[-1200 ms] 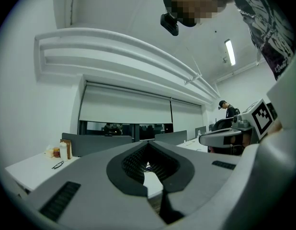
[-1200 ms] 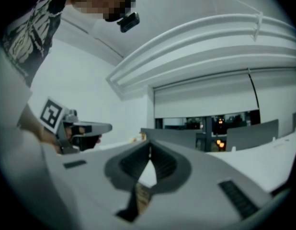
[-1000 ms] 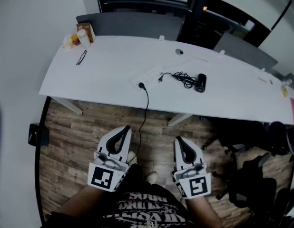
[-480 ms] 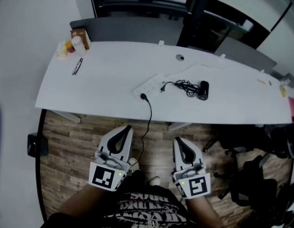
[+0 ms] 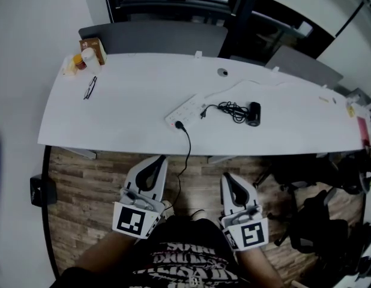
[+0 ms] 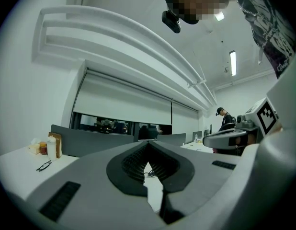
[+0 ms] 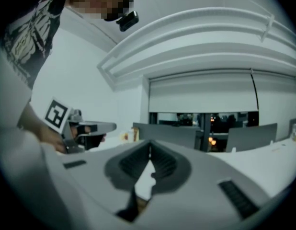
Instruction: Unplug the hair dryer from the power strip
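The only containers are a brown box (image 5: 92,45) and a white bottle (image 5: 88,57), standing together on the tabletop (image 5: 125,101) far ahead and left of the left gripper (image 5: 158,159). I cannot tell what is in either. A pair of glasses (image 5: 89,87) lies just on the near side of them.

The hair dryer (image 5: 253,113) lies ahead of the right gripper (image 5: 229,177) and slightly to its right, well apart from the fingers. Its bunched cord (image 5: 232,109) runs to the power strip (image 5: 185,108), which sits ahead between the 2 grippers. A black cable (image 5: 187,146) drops from the strip over the tabletop edge.

Both grippers have their fingers clenched on nothing, short of the tabletop, over the wood floor (image 5: 89,179).
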The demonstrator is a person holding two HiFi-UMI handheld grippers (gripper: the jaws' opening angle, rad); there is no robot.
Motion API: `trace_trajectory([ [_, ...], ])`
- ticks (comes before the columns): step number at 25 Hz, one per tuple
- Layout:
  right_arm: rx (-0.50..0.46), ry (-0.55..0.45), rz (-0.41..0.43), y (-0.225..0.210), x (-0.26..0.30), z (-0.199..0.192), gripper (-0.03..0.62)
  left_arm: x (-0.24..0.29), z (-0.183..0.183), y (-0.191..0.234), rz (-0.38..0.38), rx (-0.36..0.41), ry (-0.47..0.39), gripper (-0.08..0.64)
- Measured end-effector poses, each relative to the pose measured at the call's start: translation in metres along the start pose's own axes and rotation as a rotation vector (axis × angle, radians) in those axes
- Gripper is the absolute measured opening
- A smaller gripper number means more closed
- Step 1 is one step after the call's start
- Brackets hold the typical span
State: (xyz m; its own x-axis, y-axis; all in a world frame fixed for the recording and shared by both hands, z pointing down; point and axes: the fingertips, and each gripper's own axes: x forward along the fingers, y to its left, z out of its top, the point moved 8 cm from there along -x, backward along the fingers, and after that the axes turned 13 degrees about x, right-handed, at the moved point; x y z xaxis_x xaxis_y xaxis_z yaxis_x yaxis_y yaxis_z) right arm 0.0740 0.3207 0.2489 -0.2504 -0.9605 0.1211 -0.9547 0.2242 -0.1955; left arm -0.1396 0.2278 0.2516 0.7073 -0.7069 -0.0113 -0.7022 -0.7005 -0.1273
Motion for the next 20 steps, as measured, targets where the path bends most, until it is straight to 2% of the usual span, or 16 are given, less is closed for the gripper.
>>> trace_trajectory([
  [6, -0.002, 0.001, -0.018, -0.002, 0.004, 0.006, 0.031, 0.002, -0.003, 0.004, -0.005, -0.021, 0.002, 0.025],
  [20, 0.036, 0.002, 0.019, -0.022, 0.035, 0.002, 0.031, 0.019, -0.008, 0.018, 0.040, -0.002, 0.030, 0.025],
])
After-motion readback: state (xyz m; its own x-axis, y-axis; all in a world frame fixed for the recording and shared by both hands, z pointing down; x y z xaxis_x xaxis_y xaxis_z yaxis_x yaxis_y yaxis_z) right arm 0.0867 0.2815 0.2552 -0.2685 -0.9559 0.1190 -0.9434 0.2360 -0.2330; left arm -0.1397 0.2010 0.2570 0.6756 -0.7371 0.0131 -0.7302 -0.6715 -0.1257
